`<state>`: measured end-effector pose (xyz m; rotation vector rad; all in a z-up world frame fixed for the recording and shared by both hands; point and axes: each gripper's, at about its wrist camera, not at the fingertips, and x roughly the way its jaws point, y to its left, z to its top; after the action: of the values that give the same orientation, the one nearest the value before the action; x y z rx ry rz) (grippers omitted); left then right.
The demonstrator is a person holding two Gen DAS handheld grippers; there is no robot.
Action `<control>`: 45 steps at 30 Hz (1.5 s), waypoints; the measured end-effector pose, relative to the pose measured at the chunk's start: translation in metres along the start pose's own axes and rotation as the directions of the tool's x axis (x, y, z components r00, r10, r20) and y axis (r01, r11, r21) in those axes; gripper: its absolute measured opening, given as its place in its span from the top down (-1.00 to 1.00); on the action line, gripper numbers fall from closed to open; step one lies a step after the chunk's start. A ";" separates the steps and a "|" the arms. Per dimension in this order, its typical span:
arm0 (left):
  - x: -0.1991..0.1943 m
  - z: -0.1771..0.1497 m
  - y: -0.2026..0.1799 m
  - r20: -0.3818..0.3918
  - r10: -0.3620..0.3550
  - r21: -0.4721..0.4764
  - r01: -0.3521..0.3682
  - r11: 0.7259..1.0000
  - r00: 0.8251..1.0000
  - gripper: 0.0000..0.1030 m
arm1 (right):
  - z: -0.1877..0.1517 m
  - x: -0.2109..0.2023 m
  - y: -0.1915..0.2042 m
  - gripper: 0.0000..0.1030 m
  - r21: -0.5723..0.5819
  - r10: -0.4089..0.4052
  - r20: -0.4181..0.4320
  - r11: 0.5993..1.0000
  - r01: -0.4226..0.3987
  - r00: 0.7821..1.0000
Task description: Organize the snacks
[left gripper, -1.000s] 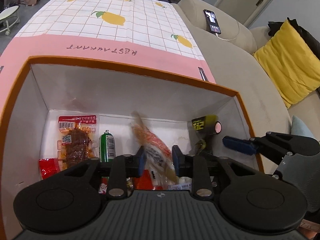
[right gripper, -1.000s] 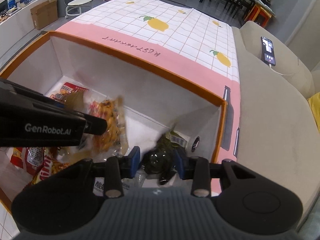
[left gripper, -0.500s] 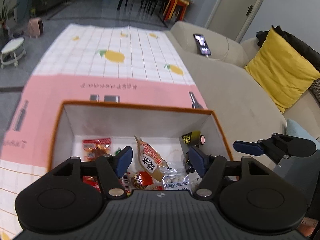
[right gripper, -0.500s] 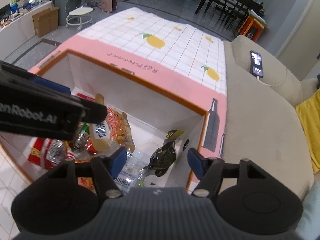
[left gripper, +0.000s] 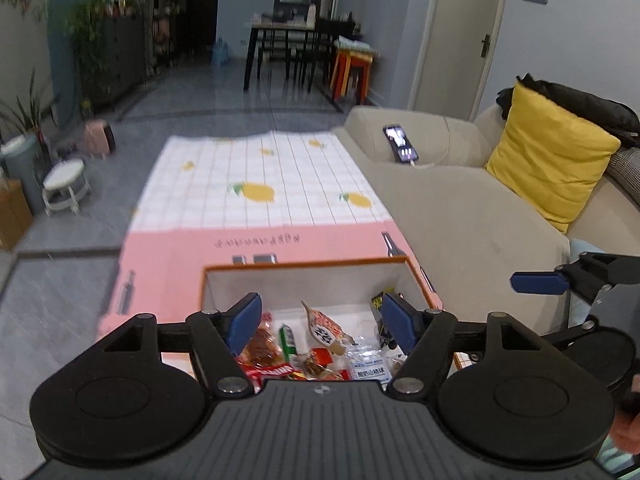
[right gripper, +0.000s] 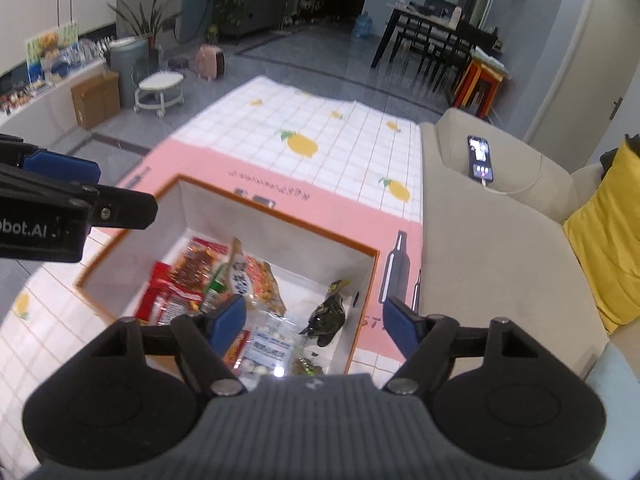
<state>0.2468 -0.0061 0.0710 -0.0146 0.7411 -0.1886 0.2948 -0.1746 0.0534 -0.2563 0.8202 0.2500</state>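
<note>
Both grippers, left gripper [left gripper: 320,322] and right gripper [right gripper: 314,326], risen clear of the orange-rimmed box [right gripper: 366,280], jaws opening and empty; snack packets [right gripper: 240,280] dropped inside, below and ahead of both, for storage.

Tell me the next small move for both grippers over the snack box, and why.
Probably swing both away from the box to look for more loose snacks. The left gripper and right gripper are both opening with nothing between their fingers, and the snack packets already lie inside. No loose snack shows on the tablecloth.
</note>
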 end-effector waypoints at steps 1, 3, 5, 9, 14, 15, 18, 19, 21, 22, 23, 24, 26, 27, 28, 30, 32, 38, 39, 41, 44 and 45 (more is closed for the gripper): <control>-0.010 -0.001 -0.002 0.018 0.009 0.013 -0.009 1.000 1.000 -0.61 | 0.000 -0.009 0.001 -0.54 0.006 0.007 0.013 1.000 -0.007 1.000; -0.030 -0.003 -0.005 0.056 0.027 0.038 -0.029 0.999 0.998 -0.63 | -0.001 -0.031 0.003 -0.58 0.026 0.027 0.043 0.999 -0.028 0.999; -0.048 -0.006 -0.009 0.093 0.044 0.061 -0.050 0.997 0.995 -0.67 | -0.005 -0.052 0.005 -0.60 0.046 0.045 0.071 0.998 -0.048 0.996; -0.084 -0.016 -0.015 0.177 0.088 0.098 -0.106 0.990 0.980 -0.72 | -0.017 -0.094 0.014 -0.72 0.086 0.077 0.147 0.992 -0.090 0.986; -0.116 -0.041 -0.018 0.264 0.146 0.092 -0.176 0.980 0.953 -0.74 | -0.046 -0.135 0.026 -0.80 0.153 0.078 0.243 0.981 -0.118 0.967; -0.120 -0.047 -0.018 0.274 0.155 0.084 -0.184 0.979 0.949 -0.77 | -0.054 -0.141 0.029 -0.81 0.166 0.071 0.263 0.979 -0.118 0.962; -0.127 -0.067 -0.016 0.284 0.189 0.051 -0.212 0.976 0.940 -0.77 | -0.079 -0.152 0.035 -0.83 0.220 0.061 0.308 0.966 -0.133 0.949; -0.128 -0.074 -0.015 0.281 0.207 0.040 -0.227 0.973 0.937 -0.77 | -0.087 -0.154 0.037 -0.83 0.239 0.052 0.318 0.962 -0.133 0.947; -0.129 -0.088 -0.013 0.274 0.224 0.019 -0.238 0.971 0.935 -0.77 | -0.103 -0.156 0.042 -0.84 0.272 0.022 0.333 0.955 -0.119 0.943; -0.127 -0.093 -0.011 0.270 0.233 0.006 -0.244 0.970 0.934 -0.77 | -0.110 -0.155 0.044 -0.84 0.285 0.004 0.339 0.953 -0.107 0.941; -0.125 -0.098 -0.009 0.263 0.247 -0.011 -0.253 0.967 0.933 -0.77 | -0.117 -0.154 0.046 -0.84 0.295 -0.017 0.342 0.951 -0.090 0.939; -0.121 -0.104 -0.007 0.255 0.261 -0.028 -0.262 0.965 0.931 -0.77 | -0.124 -0.152 0.049 -0.84 0.306 -0.044 0.346 0.950 -0.068 0.937; -0.112 -0.113 -0.003 0.246 0.277 -0.057 -0.271 0.961 0.929 -0.77 | -0.138 -0.148 0.053 -0.84 0.335 -0.097 0.350 0.942 -0.027 0.932; -0.108 -0.118 -0.001 0.239 0.281 -0.066 -0.273 0.960 0.930 -0.77 | -0.145 -0.144 0.054 -0.84 0.353 -0.119 0.352 0.935 -0.014 0.928; -0.103 -0.123 0.001 0.231 0.282 -0.066 -0.274 0.960 0.931 -0.77 | -0.149 -0.137 0.056 -0.84 0.370 -0.132 0.351 0.929 -0.008 0.927; -0.091 -0.133 0.002 0.204 0.290 -0.053 -0.285 0.957 0.935 -0.77 | -0.160 -0.125 0.057 -0.84 0.392 -0.126 0.326 0.920 -0.013 0.937; -0.076 -0.138 0.001 0.164 0.305 -0.043 -0.303 0.952 0.938 -0.77 | -0.167 -0.113 0.057 -0.84 0.395 -0.106 0.305 0.918 -0.024 0.946; -0.060 -0.158 -0.001 0.104 0.270 -0.029 -0.269 0.963 0.957 -0.77 | -0.178 -0.083 0.064 -0.84 0.379 -0.110 0.287 0.925 -0.008 0.951; -0.058 -0.160 -0.002 0.101 0.275 -0.025 -0.274 0.961 0.956 -0.77 | -0.179 -0.080 0.064 -0.84 0.375 -0.109 0.290 0.927 -0.008 0.951; -0.055 -0.160 -0.003 0.094 0.284 -0.014 -0.284 0.959 0.954 -0.77 | -0.181 -0.076 0.067 -0.84 0.361 -0.107 0.294 0.932 -0.007 0.950; -0.049 -0.165 -0.005 0.076 0.282 -0.014 -0.282 0.959 0.956 -0.77 | -0.182 -0.069 0.071 -0.84 0.326 -0.113 0.302 0.945 0.009 0.947; -0.047 -0.166 -0.005 0.069 0.278 -0.014 -0.278 0.961 0.958 -0.77 | -0.182 -0.066 0.072 -0.84 0.319 -0.115 0.303 0.948 0.012 0.946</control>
<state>0.1008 0.0064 -0.0201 0.0787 0.6655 0.0819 0.1039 -0.1733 -0.0260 0.0581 0.5179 0.0919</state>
